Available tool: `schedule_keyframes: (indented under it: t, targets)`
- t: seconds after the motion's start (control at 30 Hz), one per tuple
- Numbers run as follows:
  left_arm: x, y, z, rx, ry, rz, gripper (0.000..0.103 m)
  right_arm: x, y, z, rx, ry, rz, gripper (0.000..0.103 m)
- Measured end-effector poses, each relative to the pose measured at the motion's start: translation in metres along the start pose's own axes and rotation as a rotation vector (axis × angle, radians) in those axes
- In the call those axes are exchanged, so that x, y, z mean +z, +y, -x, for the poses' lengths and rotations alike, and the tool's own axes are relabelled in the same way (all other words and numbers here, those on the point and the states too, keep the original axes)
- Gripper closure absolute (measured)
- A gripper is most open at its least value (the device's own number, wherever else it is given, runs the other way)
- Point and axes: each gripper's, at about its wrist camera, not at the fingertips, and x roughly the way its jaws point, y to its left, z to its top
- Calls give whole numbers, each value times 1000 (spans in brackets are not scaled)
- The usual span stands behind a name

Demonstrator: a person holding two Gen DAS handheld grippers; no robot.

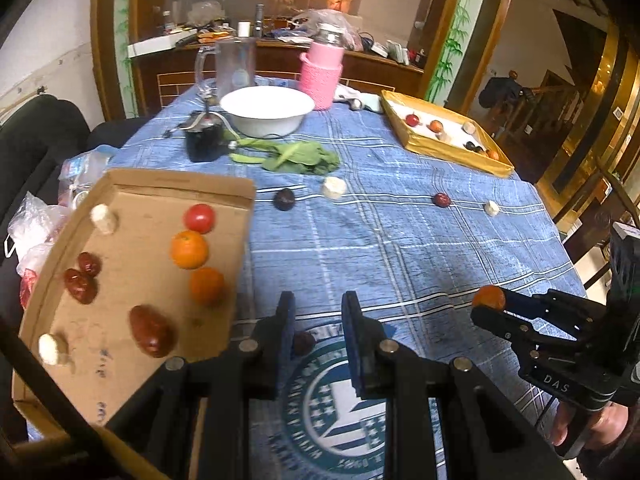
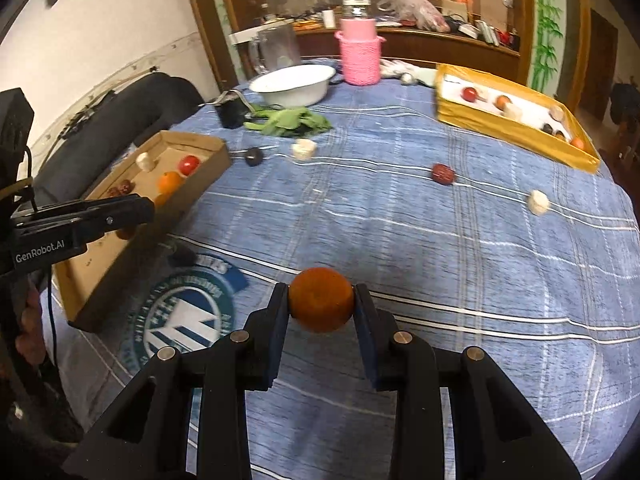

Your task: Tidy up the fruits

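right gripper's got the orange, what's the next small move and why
Probably carry the orange, clamped in the right gripper, leftward over the cardboard tray, since two oranges already lie there.

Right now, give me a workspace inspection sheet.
Surface: blue plaid tablecloth.
Job's things: cardboard tray and yellow tray both hold fruit; dark fruit, red date, two white pieces loose on the cloth.
Clutter: white bowl, glass mug, pink-sleeved jar, greens.
Grippers: right gripper shut on orange fruit; left gripper shut, nothing visibly held.
Cables: thin cable beside left gripper's handle.
Surroundings: dark sofa, cluttered sideboard.
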Motion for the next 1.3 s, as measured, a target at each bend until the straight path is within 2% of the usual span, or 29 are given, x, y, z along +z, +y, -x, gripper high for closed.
schedule_keyframes:
  t: [0.47, 0.6, 0.7, 0.87, 1.0, 1.3]
  targets:
    - [-13, 59, 23, 24, -13, 84, 77, 12, 65, -20, 64, 17, 83, 72]
    - [-17, 69, 22, 4, 20, 74, 77, 16, 81, -29, 77, 26, 110, 72]
    - [-19, 55, 17, -46, 54, 9, 77, 15, 81, -37, 69, 46, 102, 72]
    - [-24, 7, -3, -98, 103, -128, 77, 2, 67, -41, 25, 81, 76, 72]
    - [-25, -13, -27, -79, 147, -168, 77, -8, 45, -34, 0, 86, 39, 72]
    - [-35, -16, -64, -35, 214, -183, 77, -24, 14, -27, 5, 91, -20, 72]
